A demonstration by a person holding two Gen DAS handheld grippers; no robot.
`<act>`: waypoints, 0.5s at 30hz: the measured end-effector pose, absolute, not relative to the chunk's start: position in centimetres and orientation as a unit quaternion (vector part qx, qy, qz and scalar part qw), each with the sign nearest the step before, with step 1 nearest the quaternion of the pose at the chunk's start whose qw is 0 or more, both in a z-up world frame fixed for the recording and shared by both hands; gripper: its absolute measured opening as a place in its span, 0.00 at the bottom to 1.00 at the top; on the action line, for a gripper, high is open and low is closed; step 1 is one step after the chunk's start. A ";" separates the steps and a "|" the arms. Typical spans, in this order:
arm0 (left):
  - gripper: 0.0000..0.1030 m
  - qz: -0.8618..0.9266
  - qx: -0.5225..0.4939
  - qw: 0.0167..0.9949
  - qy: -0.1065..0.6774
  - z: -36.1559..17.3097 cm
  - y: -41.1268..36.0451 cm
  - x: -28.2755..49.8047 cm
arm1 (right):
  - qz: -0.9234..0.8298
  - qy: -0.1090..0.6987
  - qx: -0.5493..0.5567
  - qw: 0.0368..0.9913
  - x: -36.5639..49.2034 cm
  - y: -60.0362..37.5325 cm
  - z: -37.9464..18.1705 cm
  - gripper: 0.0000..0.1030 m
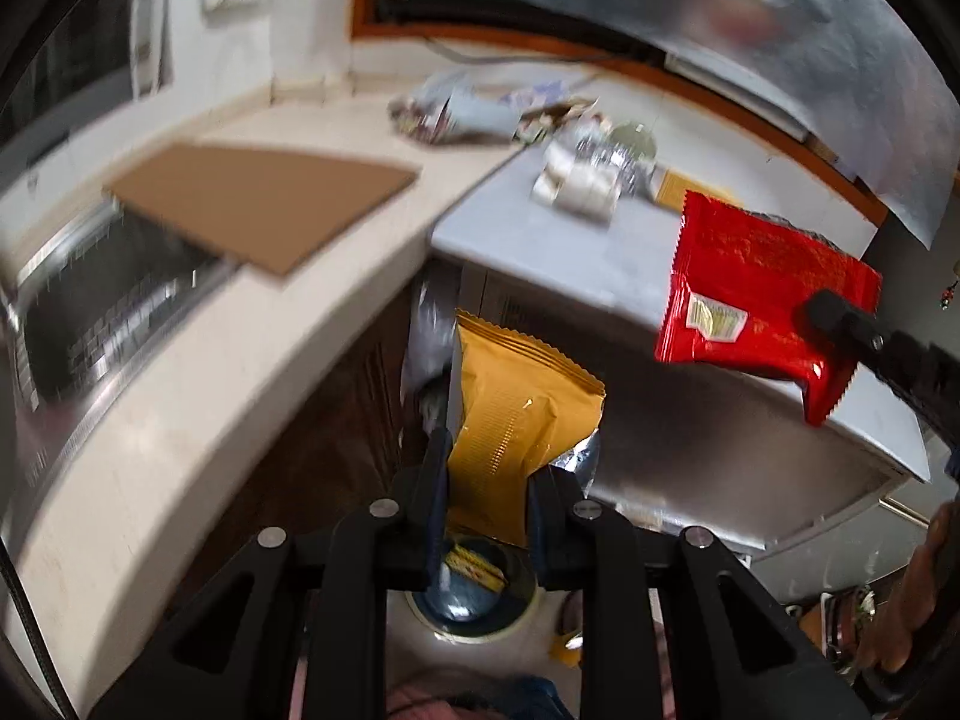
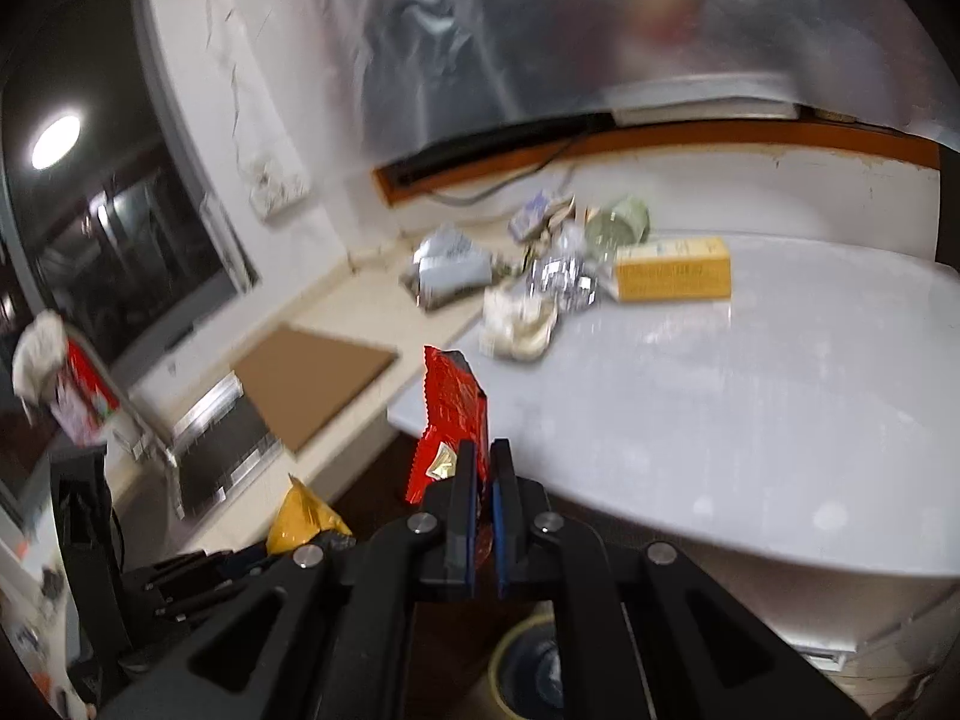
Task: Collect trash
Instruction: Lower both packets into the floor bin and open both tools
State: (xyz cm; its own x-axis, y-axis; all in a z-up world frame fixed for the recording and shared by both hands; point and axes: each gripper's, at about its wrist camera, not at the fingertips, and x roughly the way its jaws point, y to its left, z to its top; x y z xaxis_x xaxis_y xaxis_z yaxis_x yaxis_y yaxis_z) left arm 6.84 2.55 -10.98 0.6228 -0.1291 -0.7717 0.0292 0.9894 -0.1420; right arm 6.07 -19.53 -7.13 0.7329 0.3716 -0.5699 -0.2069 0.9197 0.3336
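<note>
Above the bin (image 1: 474,606), left gripper (image 1: 489,474) clamps yellow packet (image 1: 516,414), right gripper (image 2: 483,468) clamps red wrapper (image 2: 453,414) by its edge; light wrappers could drift off-target on release.

Snack wrappers held aloft: two, one red wrapper (image 1: 762,294), one yellow wrapper (image 1: 516,420). Grippers: two, left gripper (image 1: 486,480), right gripper (image 2: 483,468). Cardboard sheet (image 2: 312,384): one, at 9 o'clock. Yellow box (image 2: 675,270): one, at 1 o'clock. Foil wad (image 2: 561,279): one. Crumpled white paper (image 2: 519,324): one. Bin (image 2: 531,669): one, at 6 o'clock. Remaining litter heap blurred, uncounted.
</note>
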 end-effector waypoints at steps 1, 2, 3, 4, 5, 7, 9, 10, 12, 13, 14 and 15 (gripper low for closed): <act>0.19 -0.042 -0.061 0.896 0.438 -11.6 2.8 6.6 | 0.159 0.340 0.120 0.919 5.7 -19.1 -7.8 0.04; 0.19 -0.038 -0.063 0.893 0.445 -12.4 2.9 6.4 | 0.160 0.348 0.117 0.916 5.4 -18.8 -8.4 0.04; 0.19 -0.036 -0.066 0.889 0.452 -13.2 3.0 6.3 | 0.159 0.360 0.112 0.913 5.2 -18.3 -9.2 0.04; 0.19 -0.036 -0.068 0.886 0.456 -13.8 3.1 6.1 | 0.160 0.370 0.111 0.909 5.0 -18.0 -9.9 0.04; 0.19 -0.035 -0.068 0.885 0.459 -14.4 3.2 5.8 | 0.160 0.379 0.108 0.905 4.9 -17.7 -10.6 0.04; 0.19 -0.031 -0.063 0.883 0.463 -15.5 3.3 5.4 | 0.156 0.395 0.096 0.900 4.7 -17.1 -12.3 0.04; 0.19 -0.030 -0.059 0.881 0.468 -16.5 3.4 5.1 | 0.152 0.412 0.089 0.894 4.6 -16.7 -13.9 0.04; 0.19 -0.030 -0.059 0.880 0.471 -17.1 3.4 5.0 | 0.148 0.420 0.086 0.891 4.7 -16.6 -14.7 0.04; 0.19 -0.029 -0.058 0.876 0.478 -18.2 3.6 5.2 | 0.143 0.435 0.079 0.886 4.8 -16.3 -16.2 0.04; 0.19 -0.030 -0.059 0.874 0.482 -18.8 3.6 5.2 | 0.142 0.440 0.076 0.883 4.8 -16.2 -16.8 0.04; 0.19 -0.030 -0.060 0.871 0.486 -19.4 3.6 5.4 | 0.140 0.445 0.070 0.882 4.9 -16.0 -17.5 0.04; 0.19 -0.028 -0.059 0.869 0.490 -19.8 3.6 5.5 | 0.139 0.449 0.066 0.880 5.0 -15.8 -18.0 0.04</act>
State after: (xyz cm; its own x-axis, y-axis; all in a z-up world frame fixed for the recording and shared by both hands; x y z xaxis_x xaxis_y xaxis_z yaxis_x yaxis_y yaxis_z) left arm 5.54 3.55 -19.79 0.5183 -0.1078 -0.8484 -0.0088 0.9913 -0.1313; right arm 5.01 -15.84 -17.96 0.5581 0.3034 -0.7723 -0.1852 0.9528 0.2404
